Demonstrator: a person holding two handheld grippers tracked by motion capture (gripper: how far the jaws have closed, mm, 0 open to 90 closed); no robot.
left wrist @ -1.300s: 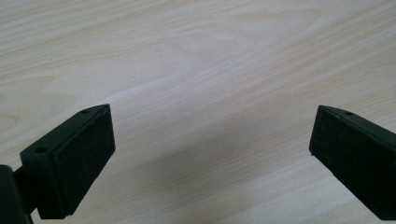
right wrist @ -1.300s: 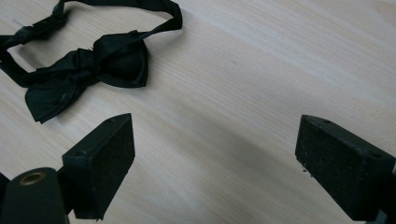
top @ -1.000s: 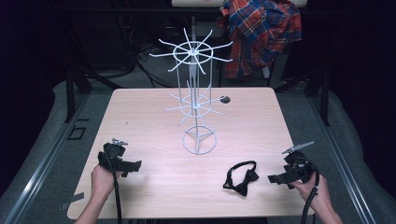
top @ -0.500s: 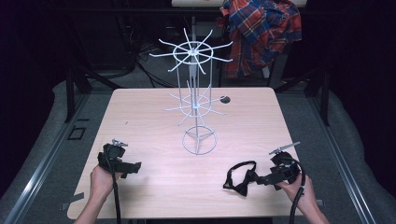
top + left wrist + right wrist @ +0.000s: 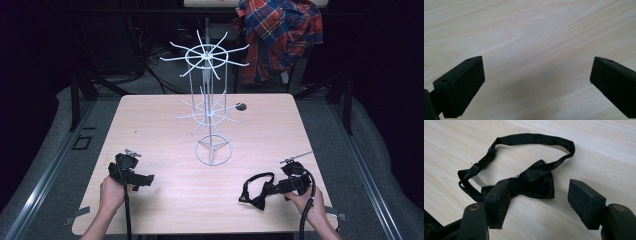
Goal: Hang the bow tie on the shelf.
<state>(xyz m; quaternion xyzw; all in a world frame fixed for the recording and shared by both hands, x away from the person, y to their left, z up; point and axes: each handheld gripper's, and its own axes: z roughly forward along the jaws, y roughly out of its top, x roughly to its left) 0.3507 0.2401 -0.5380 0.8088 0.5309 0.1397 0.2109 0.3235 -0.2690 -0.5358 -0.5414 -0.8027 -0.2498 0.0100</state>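
My right gripper has come in from the right edge of the worktop toward the bow tie over the last second. A second ago it sat well apart from the tie, off to its right; half a second ago it was close; now its jaws reach the tie's near wing. I judge this to be the approach to a pick-up, with the closing not yet done.

In the right gripper view the gripper stands released, jaws wide apart and nothing between the pads. The bow tie lies flat on the wood, its knot and one wing just ahead of the gap, nearer the left jaw than the right. That left jaw overlaps the knot's edge and hides part of the other wing; I cannot tell if it touches the fabric. The strap loops away beyond the bow and back round to the left, lying loose on the worktop.

My left gripper has not moved. It rests near the front left of the worktop, released too, its jaws spread over bare wood in the left gripper view.

The wire stand stands in the middle of the worktop, well apart from the tie. I expect the tie is meant for one of its prongs, so I need a firm hold on the knot or strap first.
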